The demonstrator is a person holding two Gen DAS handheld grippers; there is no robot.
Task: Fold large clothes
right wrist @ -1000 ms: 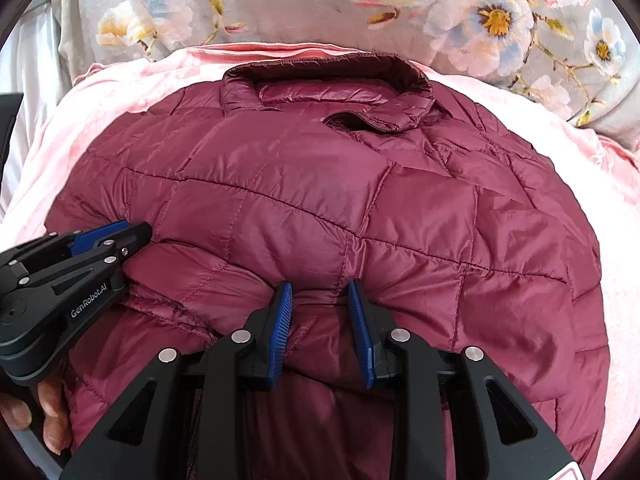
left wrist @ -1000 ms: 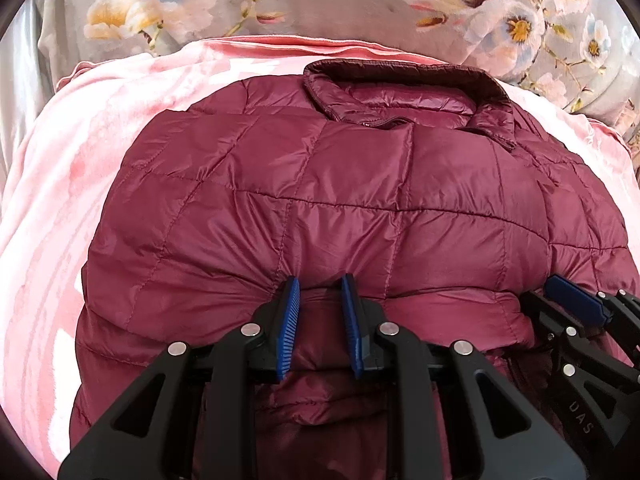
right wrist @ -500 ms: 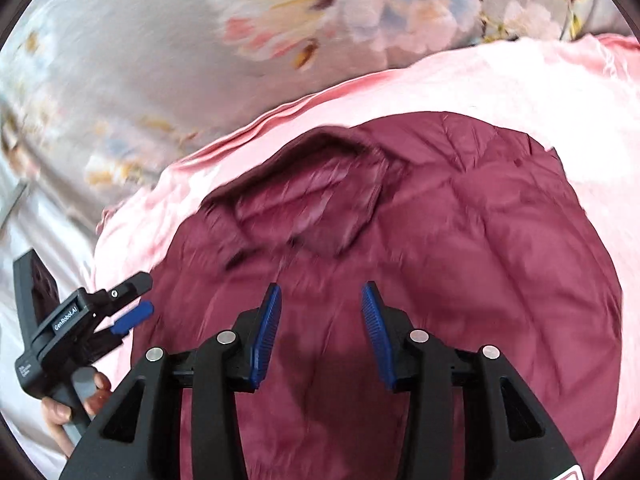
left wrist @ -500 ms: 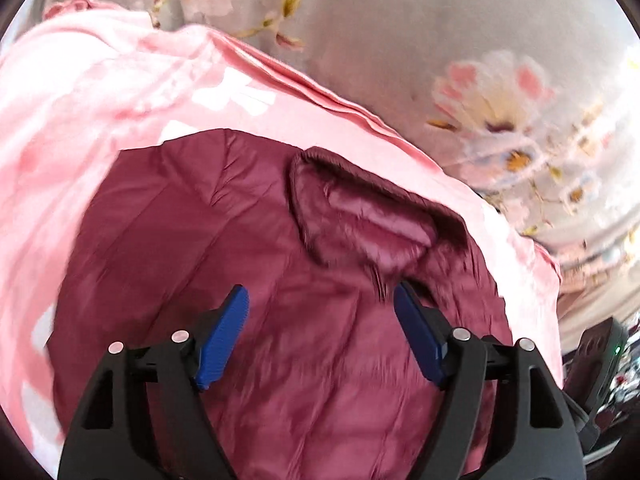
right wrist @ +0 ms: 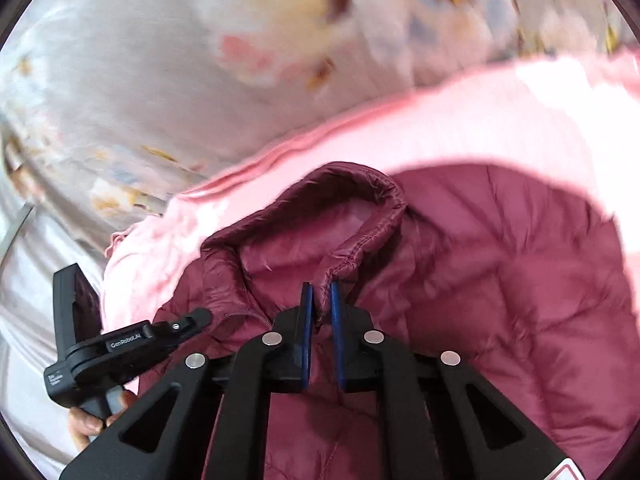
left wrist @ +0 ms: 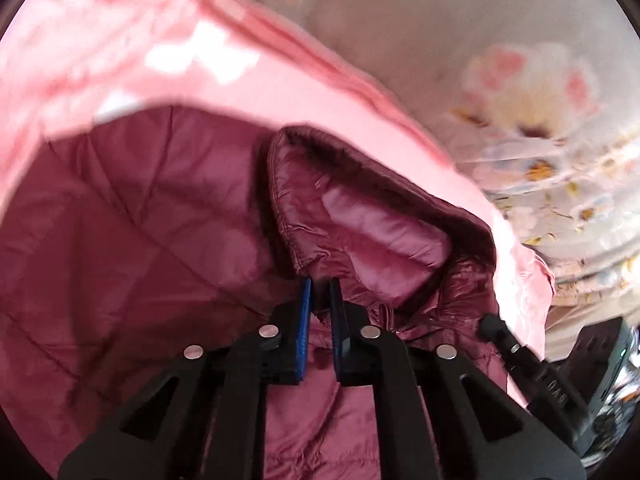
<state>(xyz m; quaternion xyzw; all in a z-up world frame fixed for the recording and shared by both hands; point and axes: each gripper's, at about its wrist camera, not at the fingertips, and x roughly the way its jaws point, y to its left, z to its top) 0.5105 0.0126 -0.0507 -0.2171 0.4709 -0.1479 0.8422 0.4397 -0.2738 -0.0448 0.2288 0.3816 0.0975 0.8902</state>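
My left gripper (left wrist: 319, 292) is pinched narrow on the left end of the collar (left wrist: 360, 216) of the maroon puffer jacket (left wrist: 132, 240), and my right gripper (right wrist: 320, 296) is nipped on the collar's right end. The jacket lies spread on the pink sheet (left wrist: 248, 92), collar at the far edge w/ floral bedding (right wrist: 140, 60) beyond. Holding both corners keeps the top edge taut, prob. so I can lift it evenly for the next fold.

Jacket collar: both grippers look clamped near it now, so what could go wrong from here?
1. The left gripper and right gripper pinch only thin slips of the jacket by its collar; the slick, puffy fabric may slip out when lifted.
2. The jacket lies on the pink blanket, which could drag along with it.
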